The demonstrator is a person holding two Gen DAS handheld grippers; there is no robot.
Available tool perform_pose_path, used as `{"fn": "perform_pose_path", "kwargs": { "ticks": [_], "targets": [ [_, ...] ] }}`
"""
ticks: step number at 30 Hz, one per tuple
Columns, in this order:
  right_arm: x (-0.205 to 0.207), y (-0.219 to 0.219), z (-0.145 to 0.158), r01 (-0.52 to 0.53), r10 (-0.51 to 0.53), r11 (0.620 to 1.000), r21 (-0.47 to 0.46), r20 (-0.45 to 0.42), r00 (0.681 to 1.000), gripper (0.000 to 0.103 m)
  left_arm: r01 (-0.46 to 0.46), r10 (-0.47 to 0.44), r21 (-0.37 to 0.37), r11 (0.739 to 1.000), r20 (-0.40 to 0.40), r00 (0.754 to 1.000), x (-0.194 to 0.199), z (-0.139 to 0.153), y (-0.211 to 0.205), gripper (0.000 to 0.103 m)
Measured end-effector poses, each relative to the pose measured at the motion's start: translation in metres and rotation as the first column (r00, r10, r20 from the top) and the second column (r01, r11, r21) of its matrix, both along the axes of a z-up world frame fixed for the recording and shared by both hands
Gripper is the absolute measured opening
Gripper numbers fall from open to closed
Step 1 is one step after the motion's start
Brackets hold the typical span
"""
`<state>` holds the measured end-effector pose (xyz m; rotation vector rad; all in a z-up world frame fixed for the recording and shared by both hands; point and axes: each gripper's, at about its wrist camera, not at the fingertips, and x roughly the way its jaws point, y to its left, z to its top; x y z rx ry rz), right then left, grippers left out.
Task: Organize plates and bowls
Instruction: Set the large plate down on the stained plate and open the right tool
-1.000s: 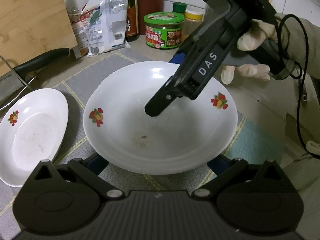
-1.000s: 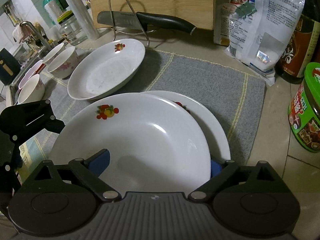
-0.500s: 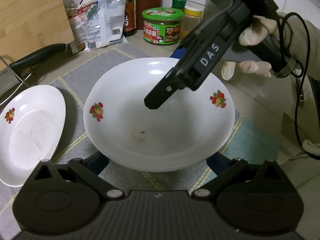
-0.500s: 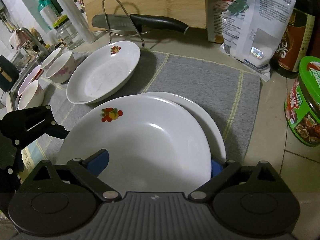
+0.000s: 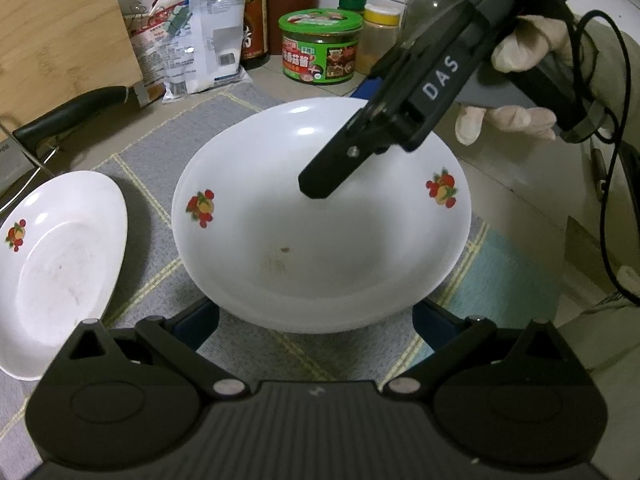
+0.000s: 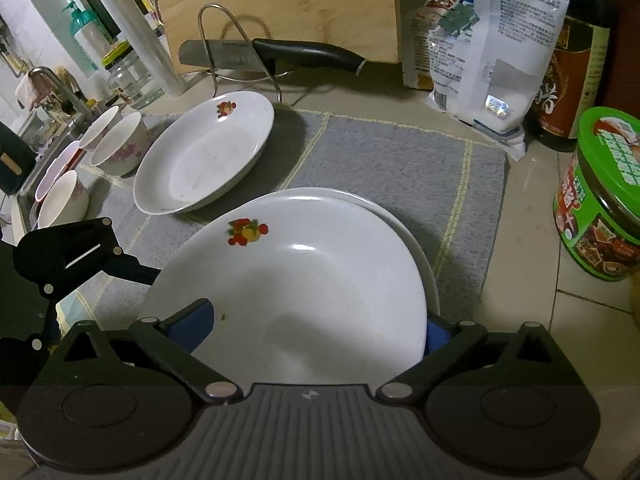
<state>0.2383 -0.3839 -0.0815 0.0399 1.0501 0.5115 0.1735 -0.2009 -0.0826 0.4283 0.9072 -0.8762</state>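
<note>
On the grey mat (image 6: 400,168), fruit-print plate (image 6: 304,280) nested in another, both claws agape, right claw (image 6: 316,328) widening.

A white deep plate (image 6: 304,284) with a fruit motif sits nested on a second white plate (image 6: 416,236), whose rim peeks out on its right side, on a grey mat (image 6: 400,160) on the counter (image 6: 532,200). The right tongs (image 6: 316,324) straddle the top plate's near edge, blue fingertips (image 6: 192,322) spread wide on either side, jaws opening. The left tongs (image 6: 72,264) show at the left edge. Further back lies another fruit-patterned plate (image 6: 204,156), with small bowls (image 6: 116,144) beside it to the left. A knife (image 6: 276,54) rests on a wire rack before a wooden board (image 6: 276,4); a green-lidded jar (image 6: 600,192) stands right.
</note>
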Motion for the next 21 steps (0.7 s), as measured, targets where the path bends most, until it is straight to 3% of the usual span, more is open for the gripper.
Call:
{"fn": "perform_pose_path", "kwargs": {
  "ticks": [21],
  "targets": [
    [-0.011,0.004,0.007,0.028,-0.026,0.997,-0.070,0.031,0.999,0.103,-0.018,0.018,-0.023,1.000,0.011,1.000,0.001,-0.004,0.002,0.102]
  ]
}}
